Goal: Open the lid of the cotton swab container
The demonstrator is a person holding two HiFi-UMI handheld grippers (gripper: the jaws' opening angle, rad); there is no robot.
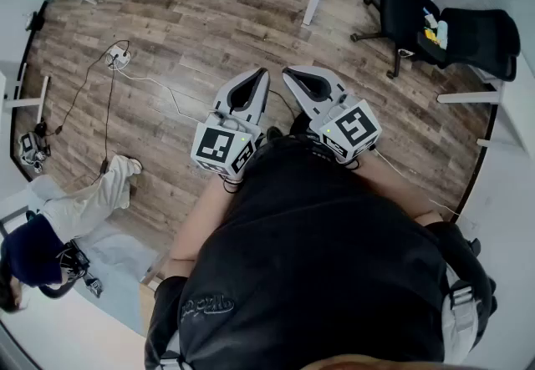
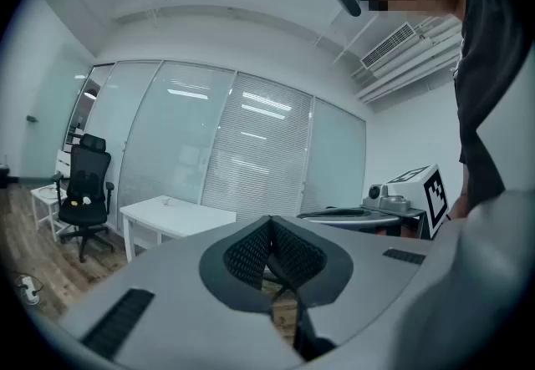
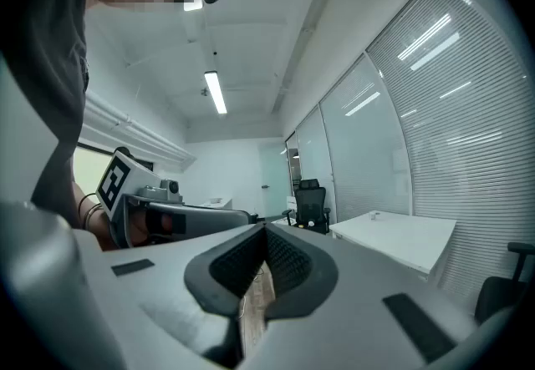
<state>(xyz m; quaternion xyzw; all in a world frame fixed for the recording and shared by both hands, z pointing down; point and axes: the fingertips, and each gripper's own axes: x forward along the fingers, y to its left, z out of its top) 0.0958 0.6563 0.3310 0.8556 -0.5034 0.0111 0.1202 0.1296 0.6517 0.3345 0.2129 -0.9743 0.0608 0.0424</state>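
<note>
The left hand-held gripper (image 1: 262, 74) and the right hand-held gripper (image 1: 289, 73) are both closed on nothing, held out over the wooden floor (image 1: 167, 43) with their tips near each other (a careless swing could knock them together). The cotton swab container shows in no view, so any reach begun now would be blind.

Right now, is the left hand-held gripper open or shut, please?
Shut: the left hand-held gripper has its jaws together, nothing between them.
</note>
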